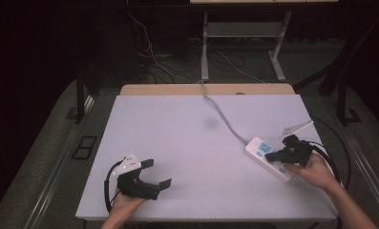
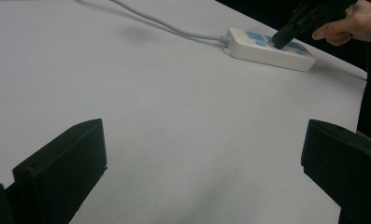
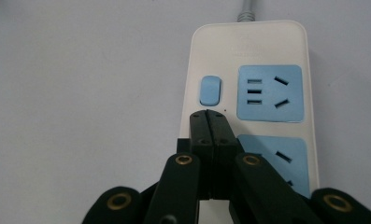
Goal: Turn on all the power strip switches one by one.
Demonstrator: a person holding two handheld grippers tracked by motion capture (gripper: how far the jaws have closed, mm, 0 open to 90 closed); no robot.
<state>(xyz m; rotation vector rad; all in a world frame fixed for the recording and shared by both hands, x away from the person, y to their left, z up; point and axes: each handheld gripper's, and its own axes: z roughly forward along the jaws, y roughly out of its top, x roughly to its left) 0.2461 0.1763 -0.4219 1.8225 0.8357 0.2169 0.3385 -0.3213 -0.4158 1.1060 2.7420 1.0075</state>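
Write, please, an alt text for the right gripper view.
The right gripper, jaws shut together, points at a white power strip and stops just below its blue switch. Blue sockets sit beside it; the strip lies on a white table.

Power strip (image 1: 269,157) near right edge of worktop (image 1: 187,143), its cable (image 1: 223,117) running to far edge, right gripper (image 1: 273,156) over strip, left gripper (image 1: 159,172) near front-left corner.
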